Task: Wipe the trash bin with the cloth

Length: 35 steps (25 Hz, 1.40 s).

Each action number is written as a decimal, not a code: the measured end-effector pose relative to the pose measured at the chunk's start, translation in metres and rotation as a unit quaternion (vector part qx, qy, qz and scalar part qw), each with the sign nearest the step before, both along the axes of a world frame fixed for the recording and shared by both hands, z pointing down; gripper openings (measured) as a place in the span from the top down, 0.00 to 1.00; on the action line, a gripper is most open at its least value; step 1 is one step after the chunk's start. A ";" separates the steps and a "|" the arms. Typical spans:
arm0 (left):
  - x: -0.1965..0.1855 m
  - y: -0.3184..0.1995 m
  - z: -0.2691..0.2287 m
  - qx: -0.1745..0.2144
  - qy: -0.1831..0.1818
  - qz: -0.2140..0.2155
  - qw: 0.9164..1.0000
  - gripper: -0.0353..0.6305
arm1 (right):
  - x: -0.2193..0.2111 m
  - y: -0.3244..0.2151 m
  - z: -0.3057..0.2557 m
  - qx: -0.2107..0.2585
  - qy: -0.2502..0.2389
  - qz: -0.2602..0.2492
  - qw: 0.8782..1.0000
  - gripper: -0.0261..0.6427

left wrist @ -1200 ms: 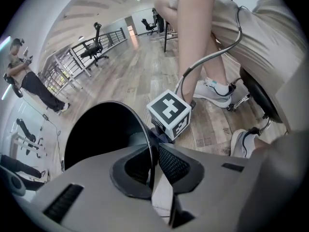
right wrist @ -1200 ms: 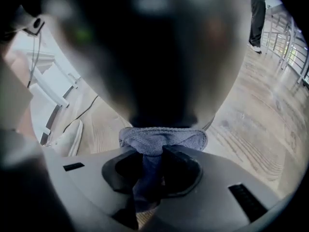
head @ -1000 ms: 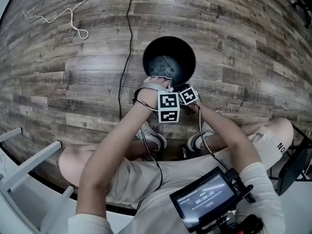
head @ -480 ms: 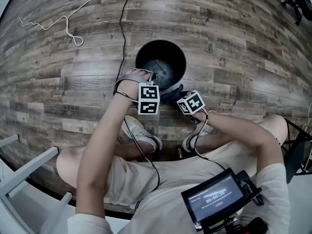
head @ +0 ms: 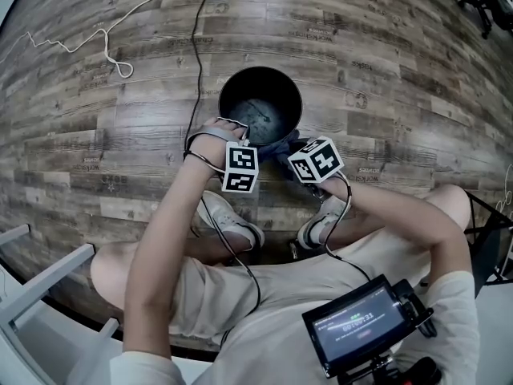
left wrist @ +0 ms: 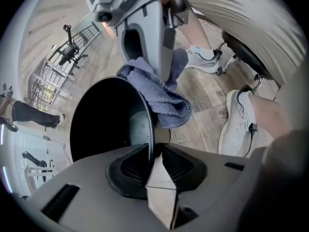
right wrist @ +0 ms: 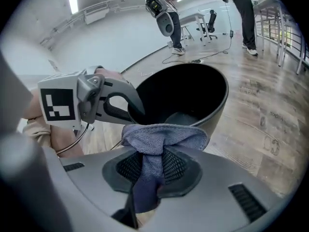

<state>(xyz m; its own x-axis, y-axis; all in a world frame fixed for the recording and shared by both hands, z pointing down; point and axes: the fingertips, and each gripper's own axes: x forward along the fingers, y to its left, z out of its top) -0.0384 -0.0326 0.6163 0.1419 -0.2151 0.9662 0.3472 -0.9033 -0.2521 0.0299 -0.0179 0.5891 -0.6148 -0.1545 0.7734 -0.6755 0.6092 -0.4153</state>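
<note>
The black trash bin (head: 260, 107) stands on the wood floor in front of the person's feet. My left gripper (head: 243, 139) hangs over its near-left rim. In the left gripper view the rim (left wrist: 150, 129) runs between the jaws of the left gripper (left wrist: 154, 151); they have just been closing, and a gap still shows beside the rim. My right gripper (head: 290, 147) is at the near-right rim, shut on the blue-grey cloth (right wrist: 161, 139). The cloth (left wrist: 164, 98) hangs bunched against the bin's outer wall (right wrist: 212, 115) just below the rim.
A black cable (head: 196, 46) and a white cord (head: 112, 50) lie on the floor left of the bin. The person's white shoes (head: 232, 223) (head: 325, 219) are close behind it. A white frame (head: 40, 279) stands at lower left. People stand far off (right wrist: 166, 13).
The right gripper has risen with the cloth from low beside the bin to its rim. The left gripper has shifted left along the near rim.
</note>
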 end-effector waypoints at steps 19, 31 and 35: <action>0.027 0.013 -0.004 -0.029 0.042 0.007 0.999 0.87 | -0.002 -0.004 0.199 0.005 0.105 -0.015 0.994 0.84; 0.012 0.001 -0.013 -0.022 0.072 -0.034 0.997 0.71 | -0.003 0.005 0.159 -0.053 0.091 -0.002 0.994 0.84; -0.021 -0.026 -0.015 0.006 0.038 -0.053 0.998 0.66 | 0.001 0.020 0.112 -0.045 0.081 -0.031 0.995 0.84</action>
